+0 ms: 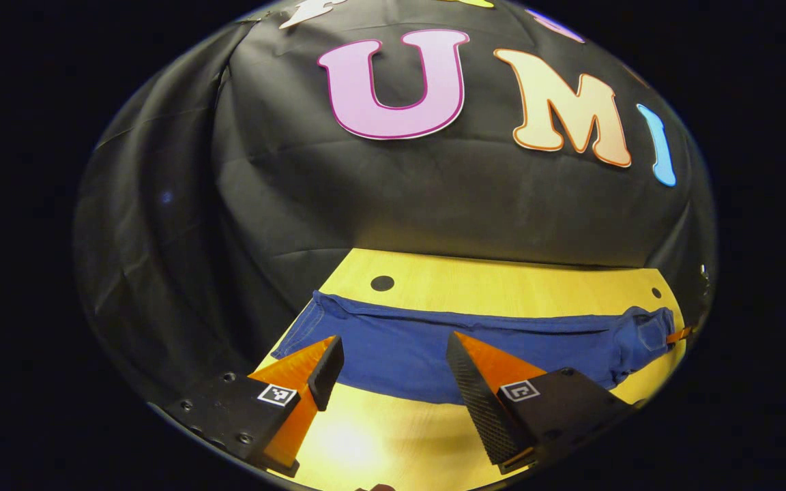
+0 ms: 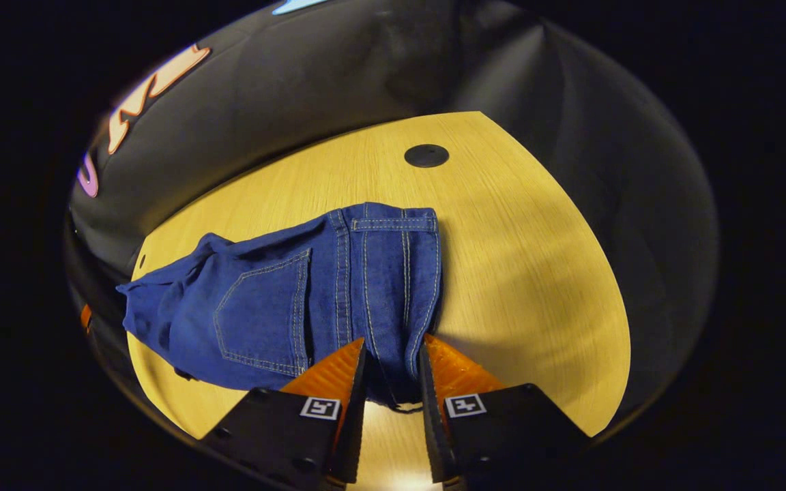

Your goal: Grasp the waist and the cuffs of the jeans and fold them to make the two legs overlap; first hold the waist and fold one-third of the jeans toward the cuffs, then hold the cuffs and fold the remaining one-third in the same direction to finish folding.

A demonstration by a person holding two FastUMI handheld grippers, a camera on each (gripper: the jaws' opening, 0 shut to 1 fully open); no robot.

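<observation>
Blue jeans (image 1: 434, 348) lie flat across the wooden table (image 1: 502, 283), with the cuffs (image 1: 301, 334) at the left end and the waist (image 1: 645, 334) at the far right. My left gripper (image 1: 391, 346) is open, its fingers spread wide over the near edge of the legs close to the cuffs. In the right gripper view the waist end shows a back pocket (image 2: 263, 314) and a belt loop. My right gripper (image 2: 393, 358) is shut on the near corner of the jeans waistband (image 2: 393, 286), with denim pinched between its fingers.
Black booth cloth surrounds the table on the far side and both ends. A black round cap (image 1: 382, 283) sits in the tabletop behind the cuffs, and another cap (image 2: 426, 155) lies beyond the waist. Bare wood (image 2: 536, 273) lies to the right of the waist.
</observation>
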